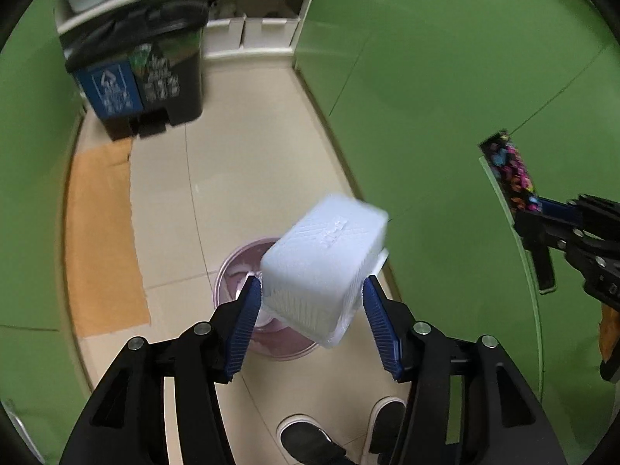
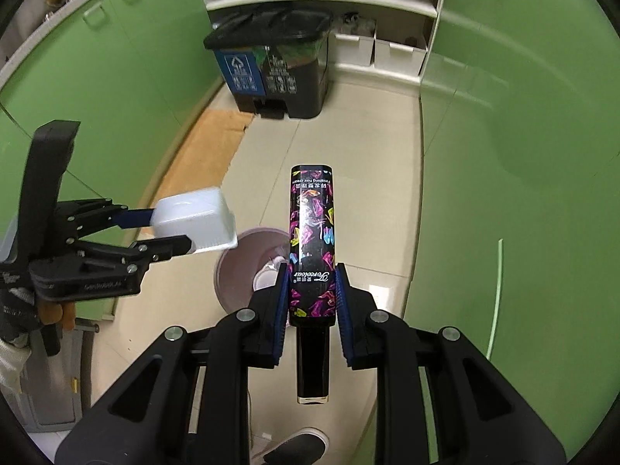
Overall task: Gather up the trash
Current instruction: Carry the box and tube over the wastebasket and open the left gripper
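The floor (image 2: 348,147) is showing pale beige tiles, with green cabinets (image 2: 503,116) standing on both sides. One brown mat (image 2: 217,139) is lying at the left. One black bin (image 2: 279,66) with two compartments is standing at the far end, under a white shelf (image 2: 321,4). One purple basin (image 2: 240,267) is sitting on the floor, near the two shoes (image 1: 341,434).

The left hand-held gripper (image 1: 310,302) is grasping one white plastic box (image 1: 325,263), tilted, above the basin. The right hand-held gripper (image 2: 312,294) is clenching one black box with a colourful pattern (image 2: 312,244), pointing far.
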